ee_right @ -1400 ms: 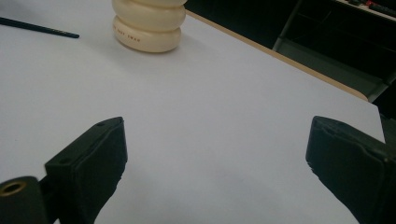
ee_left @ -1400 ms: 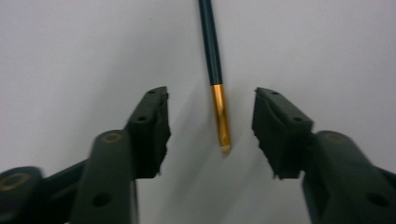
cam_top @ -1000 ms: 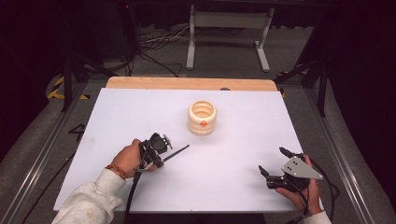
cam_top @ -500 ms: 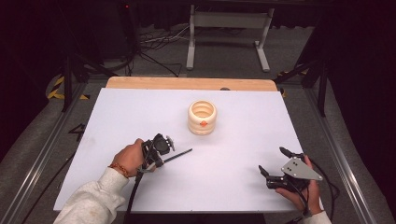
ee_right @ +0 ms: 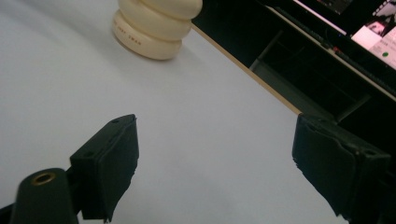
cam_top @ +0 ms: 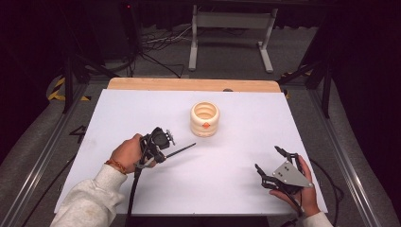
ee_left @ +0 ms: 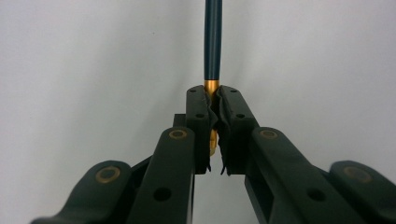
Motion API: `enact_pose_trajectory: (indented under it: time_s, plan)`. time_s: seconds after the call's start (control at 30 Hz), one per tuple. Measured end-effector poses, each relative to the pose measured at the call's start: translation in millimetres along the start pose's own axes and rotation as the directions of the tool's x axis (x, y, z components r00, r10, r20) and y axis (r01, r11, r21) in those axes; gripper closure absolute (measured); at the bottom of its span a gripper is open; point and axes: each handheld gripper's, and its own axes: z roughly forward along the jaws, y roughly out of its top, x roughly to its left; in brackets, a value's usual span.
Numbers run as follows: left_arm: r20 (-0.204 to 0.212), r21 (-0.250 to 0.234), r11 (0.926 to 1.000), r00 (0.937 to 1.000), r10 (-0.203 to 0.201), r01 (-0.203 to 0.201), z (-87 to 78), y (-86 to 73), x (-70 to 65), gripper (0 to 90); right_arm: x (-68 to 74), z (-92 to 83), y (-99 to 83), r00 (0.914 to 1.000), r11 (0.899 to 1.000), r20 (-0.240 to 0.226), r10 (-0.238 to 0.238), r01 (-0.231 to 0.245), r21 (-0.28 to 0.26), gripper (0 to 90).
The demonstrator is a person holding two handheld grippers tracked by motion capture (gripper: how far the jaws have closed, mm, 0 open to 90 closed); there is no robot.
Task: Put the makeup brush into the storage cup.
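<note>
While the left gripper (cam_top: 163, 142) sits on the near-left part of the white surface (cam_top: 246, 142), its jaws are clamped tight on a slim dark pen (cam_top: 182, 150), which sticks out from them toward the right and slightly away, pointing in the direction of the cream ribbed holder (cam_top: 204, 118) that stands upright near the middle of the surface, well apart from the pen's free end. In the left gripper view the pen (ee_left: 212, 42) runs straight ahead out of the left gripper (ee_left: 214, 105), and the grip falls on a gold band at one end, so nearly the whole dark barrel hangs free beyond the pads. I judge the pen to be light, stiff and smooth: it should not bend or break under this pressure, but a round, slick barrel held at its very end may pivot or slide if it knocks against anything, so a hold nearer the middle would steady it better. The holder looks hollow with an open top and probably light enough to tip if pushed at the rim. The right gripper (cam_top: 276, 168) rests at the near-right of the surface with its jaws spread wide and nothing between them; in the right gripper view the holder (ee_right: 156, 25) stands far off beyond the right gripper (ee_right: 215, 156).
</note>
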Motion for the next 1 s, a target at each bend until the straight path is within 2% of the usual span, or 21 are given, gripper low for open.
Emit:
enact_pose_trajectory:
  time_s: [0.07,0.1,0.17,0.23,0.33,0.37,0.5,0.53,0.57,0.7,0.73,0.87,0.9,0.93,1.0]
  plan:
    - [0.004,0.001,0.9999,0.9999,0.010,-0.010,-5.1,4.1,-1.5,83.7,4.7,1.6,7.0,0.9991,0.999,-0.007,-0.042,0.042,-0.015,16.8]
    - [0.004,0.001,0.9999,0.9999,0.010,-0.010,-5.1,4.1,-1.5,83.7,4.7,1.6,7.0,0.9991,0.999,-0.007,-0.042,0.042,-0.015,16.8]
    - [0.001,0.005,0.9994,0.9994,0.034,-0.034,-10.3,9.6,-3.4,83.7,10.5,4.6,16.1,0.9968,0.997,-0.018,-0.078,0.077,-0.030,18.7]
    - [-0.001,0.005,0.9991,0.9991,0.042,-0.042,-13.7,13.7,-5.8,83.7,16.3,7.5,24.2,0.9928,0.992,-0.016,-0.118,0.118,-0.040,19.0]
    - [0.007,0.005,0.9983,0.9983,0.058,-0.058,-16.5,21.0,-7.9,83.7,24.5,14.1,36.7,0.9843,0.984,-0.049,-0.169,0.167,-0.057,19.0]
    - [0.007,0.012,0.9976,0.9976,0.069,-0.069,-16.6,25.8,-9.3,83.7,32.8,21.7,44.9,0.9745,0.975,-0.041,-0.221,0.219,-0.038,21.1]
    - [0.006,0.012,0.9966,0.9966,0.082,-0.082,-15.4,35.2,-13.8,83.7,46.0,30.5,53.0,0.9622,0.963,-0.055,-0.267,0.265,-0.045,25.9]
    - [0.009,0.017,0.9958,0.9959,0.090,-0.090,-14.7,40.8,-16.1,83.7,56.7,36.5,58.1,0.9476,0.949,-0.064,-0.313,0.310,-0.054,30.1]
    - [0.009,0.017,0.9958,0.9959,0.090,-0.090,-14.7,40.8,-16.1,83.7,56.7,36.5,58.1,0.9476,0.949,-0.064,-0.313,0.310,-0.054,30.1]
    - [0.025,0.022,0.9938,0.9938,0.108,-0.109,-11.7,53.9,-20.2,83.7,76.0,49.2,68.6,0.9249,0.928,-0.082,-0.371,0.366,-0.074,34.4]
    - [0.023,0.027,0.9931,0.9933,0.114,-0.114,-11.4,55.9,-21.1,83.7,78.6,51.0,69.5,0.9226,0.925,-0.081,-0.377,0.371,-0.077,34.7]
    - [0.020,0.035,0.9907,0.9912,0.131,-0.132,-8.3,66.4,-26.7,83.7,90.9,58.5,74.0,0.9031,0.907,-0.090,-0.420,0.415,-0.070,37.0]
    - [0.021,0.037,0.9901,0.9906,0.135,-0.136,-7.7,67.9,-27.4,83.7,95.7,61.9,75.6,0.8948,0.899,-0.091,-0.437,0.432,-0.070,38.7]
    - [0.017,0.052,0.9894,0.9907,0.135,-0.136,-7.3,70.2,-29.3,83.7,97.9,63.6,76.4,0.8905,0.895,-0.096,-0.445,0.439,-0.072,39.2]
    - [0.018,0.054,0.9877,0.9891,0.146,-0.147,-6.4,74.5,-31.6,83.7,103.8,68.4,78.9,0.8732,0.878,-0.090,-0.479,0.474,-0.070,40.9]
